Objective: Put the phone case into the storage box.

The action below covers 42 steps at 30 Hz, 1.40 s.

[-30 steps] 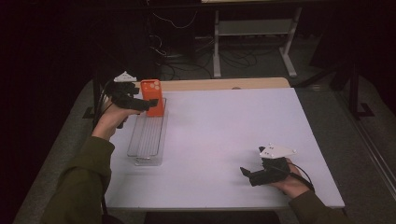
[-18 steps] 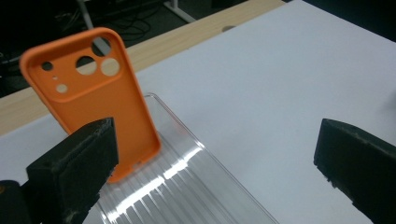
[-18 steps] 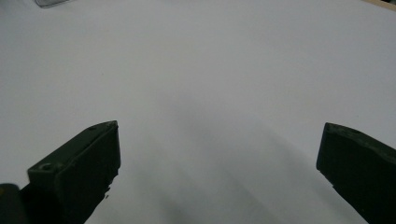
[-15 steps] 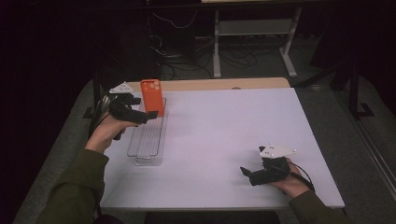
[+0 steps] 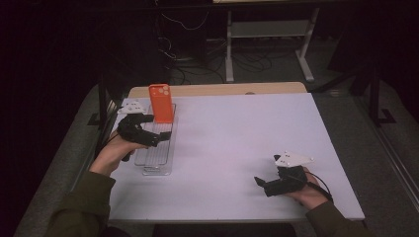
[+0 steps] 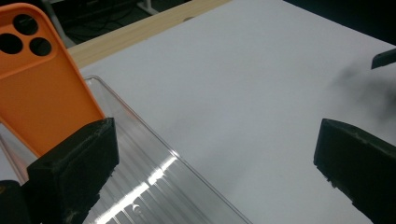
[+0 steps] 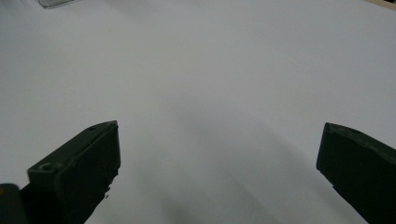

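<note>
Dim lab, white table [image 5: 237,148], floor cables [image 5: 197,54], metal stand [image 5: 269,34]

One orange phone case [image 5: 161,103], one clear ridged tray [image 5: 158,159], two claws, one white table [image 5: 247,148]

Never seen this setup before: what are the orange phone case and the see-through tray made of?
Orange phone case: likely matte silicone or soft plastic, with an even, dull surface. Tray: clear hard plastic, probably acrylic; glossy glare and moulded ridges show on its floor.

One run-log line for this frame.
left gripper: open, beside orange phone case | case: upright in clear tray | right gripper: open, idle
</note>
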### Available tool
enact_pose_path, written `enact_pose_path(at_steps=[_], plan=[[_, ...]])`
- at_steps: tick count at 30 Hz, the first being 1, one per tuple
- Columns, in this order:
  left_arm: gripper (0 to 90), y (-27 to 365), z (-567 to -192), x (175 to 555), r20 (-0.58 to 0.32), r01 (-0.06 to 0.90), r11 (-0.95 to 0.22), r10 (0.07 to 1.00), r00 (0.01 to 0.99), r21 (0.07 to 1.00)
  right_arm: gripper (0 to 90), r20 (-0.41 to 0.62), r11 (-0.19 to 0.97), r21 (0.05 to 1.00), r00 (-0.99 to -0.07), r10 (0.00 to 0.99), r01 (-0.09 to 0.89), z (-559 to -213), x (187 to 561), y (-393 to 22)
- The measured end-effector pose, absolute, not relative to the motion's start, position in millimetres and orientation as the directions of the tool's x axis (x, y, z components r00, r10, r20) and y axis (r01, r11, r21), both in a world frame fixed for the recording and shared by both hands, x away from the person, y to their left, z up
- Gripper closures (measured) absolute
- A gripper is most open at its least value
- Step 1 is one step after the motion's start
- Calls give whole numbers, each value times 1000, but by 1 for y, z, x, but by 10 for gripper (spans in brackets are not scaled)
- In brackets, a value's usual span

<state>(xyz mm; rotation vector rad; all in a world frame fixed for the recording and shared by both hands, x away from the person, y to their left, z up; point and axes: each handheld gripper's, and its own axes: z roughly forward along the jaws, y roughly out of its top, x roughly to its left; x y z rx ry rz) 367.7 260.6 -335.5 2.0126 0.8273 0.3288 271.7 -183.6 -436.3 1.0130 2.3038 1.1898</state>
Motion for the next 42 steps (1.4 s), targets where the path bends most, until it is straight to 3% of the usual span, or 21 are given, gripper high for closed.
enact_pose_path(at_steps=[20,42], plan=[[0,253,-370,319,-97,376,-331,625,775,866,0,14,389,814,-684,729,432,-435,272,-185],[0,256,-398,293,-114,371,-327,598,793,869,0,22,374,830,-695,719,414,-428,270,-190]])
